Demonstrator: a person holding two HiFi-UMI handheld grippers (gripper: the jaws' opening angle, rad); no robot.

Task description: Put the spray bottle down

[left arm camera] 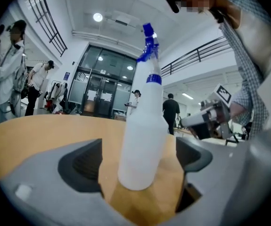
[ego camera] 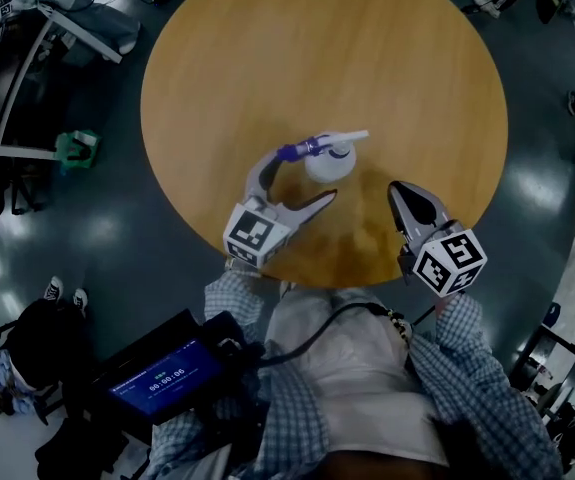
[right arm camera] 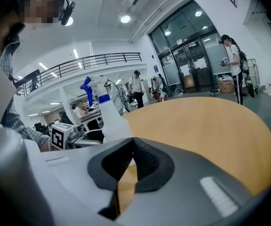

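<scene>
The bottle [ego camera: 329, 158] stands upright on the table [ego camera: 317, 48], blue sprayer on top. The left gripper [ego camera: 305, 178] has its jaws spread wide on either side of the bottle, with a clear gap between each pad and the bottle. The right gripper [ego camera: 399, 190] is just right of the bottle, jaws pressed together and holding nothing.

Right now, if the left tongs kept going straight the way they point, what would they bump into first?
The spray bottle. It stands upright on the table between the open jaws of the left tongs, with a gap on each side, so going straight on would probably push into it first.
</scene>
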